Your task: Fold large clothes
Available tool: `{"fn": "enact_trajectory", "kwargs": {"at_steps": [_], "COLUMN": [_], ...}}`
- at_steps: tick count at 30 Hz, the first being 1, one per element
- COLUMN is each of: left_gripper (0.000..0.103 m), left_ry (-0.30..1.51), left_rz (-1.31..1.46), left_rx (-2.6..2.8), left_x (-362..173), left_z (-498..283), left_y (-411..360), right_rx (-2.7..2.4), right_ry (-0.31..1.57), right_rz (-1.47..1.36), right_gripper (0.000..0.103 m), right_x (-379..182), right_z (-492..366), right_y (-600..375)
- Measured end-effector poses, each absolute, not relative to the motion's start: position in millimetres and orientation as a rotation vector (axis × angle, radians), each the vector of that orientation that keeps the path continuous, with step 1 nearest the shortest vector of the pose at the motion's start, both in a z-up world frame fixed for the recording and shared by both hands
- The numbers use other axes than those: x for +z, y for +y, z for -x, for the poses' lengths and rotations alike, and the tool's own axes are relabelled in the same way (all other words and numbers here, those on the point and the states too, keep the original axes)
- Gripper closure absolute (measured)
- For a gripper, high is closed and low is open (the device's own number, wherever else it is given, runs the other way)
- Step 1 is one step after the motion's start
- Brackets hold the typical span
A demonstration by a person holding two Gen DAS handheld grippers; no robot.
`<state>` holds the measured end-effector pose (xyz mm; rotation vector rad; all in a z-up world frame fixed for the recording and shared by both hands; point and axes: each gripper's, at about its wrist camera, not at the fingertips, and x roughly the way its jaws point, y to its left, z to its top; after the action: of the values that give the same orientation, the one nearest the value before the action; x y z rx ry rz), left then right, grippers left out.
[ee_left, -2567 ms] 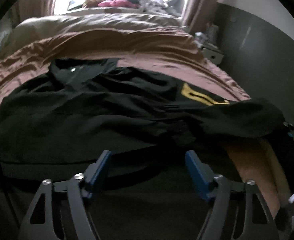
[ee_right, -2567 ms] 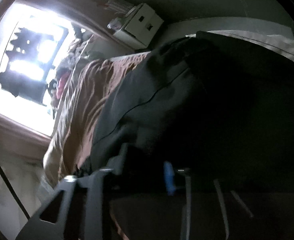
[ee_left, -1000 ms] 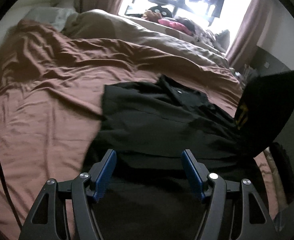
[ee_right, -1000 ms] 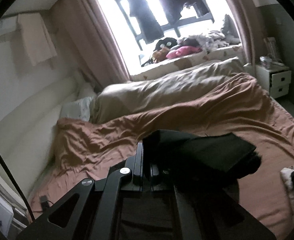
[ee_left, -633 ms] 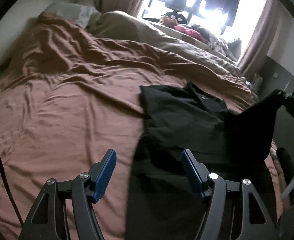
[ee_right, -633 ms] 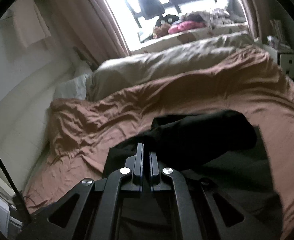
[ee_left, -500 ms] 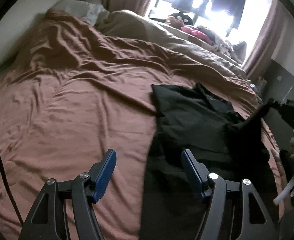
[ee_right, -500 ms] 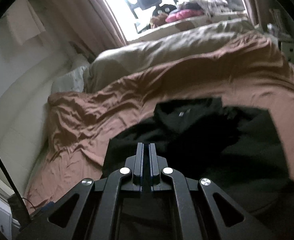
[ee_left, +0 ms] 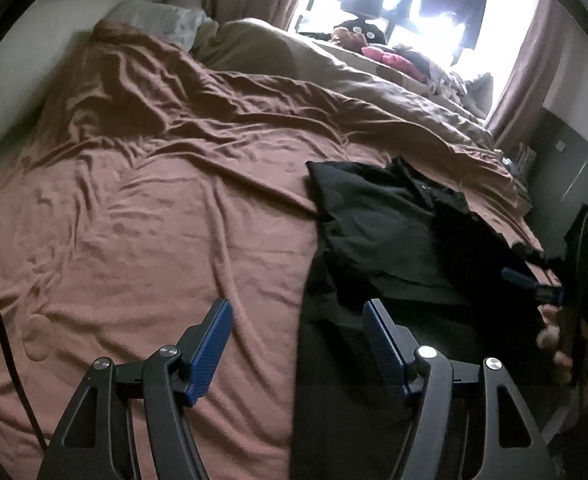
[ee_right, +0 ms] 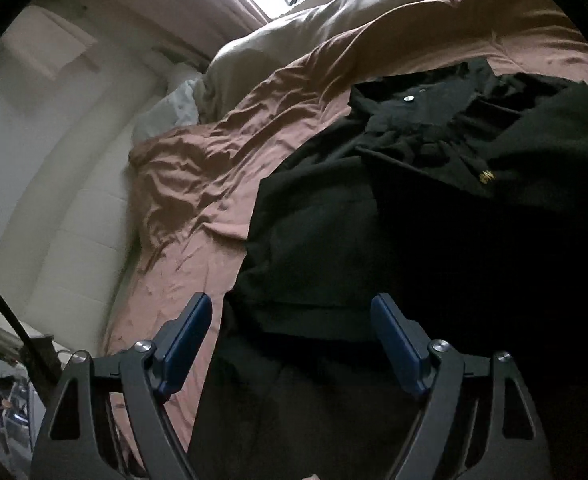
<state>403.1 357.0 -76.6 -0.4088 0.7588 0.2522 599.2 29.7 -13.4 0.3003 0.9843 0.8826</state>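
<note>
Black shirt is lying on the bed, mid-right of the left wrist frame, long axis running from lower centre up to the collar at upper right. Left gripper is hanging released w/ nothing between its jaws, straddling the shirt's left edge. Right gripper jaws have just been opening, nothing pinched, fabric lying under them. Both are sitting at the hem end; right is more squarely over the cloth.

The black shirt runs past the right wrist view's lower edge
</note>
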Motion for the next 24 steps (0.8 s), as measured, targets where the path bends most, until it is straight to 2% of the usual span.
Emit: {"fn": "enact_trajectory", "kwargs": {"at_steps": [11, 18, 24], "left_gripper": [0.034, 0.033, 0.033], "left_ry": [0.775, 0.800, 0.823], "left_rz": [0.353, 0.326, 0.292], "left_rx": [0.151, 0.118, 0.100], "left_x": [-64.6, -62.5, -63.3], "left_z": [-467.0, -531.3, -595.7], "left_y": [283.0, 243.5, 217.2], "right_rx": [0.792, 0.599, 0.426], "right_ry": [0.875, 0.829, 0.833], "right_rz": [-0.265, -0.278, -0.292], "right_gripper": [0.022, 0.023, 0.027], "right_x": [-10.1, -2.8, -12.9], "right_z": [-605.9, -648.4, -687.5], "right_y": [-70.6, -124.8, -134.4]}}
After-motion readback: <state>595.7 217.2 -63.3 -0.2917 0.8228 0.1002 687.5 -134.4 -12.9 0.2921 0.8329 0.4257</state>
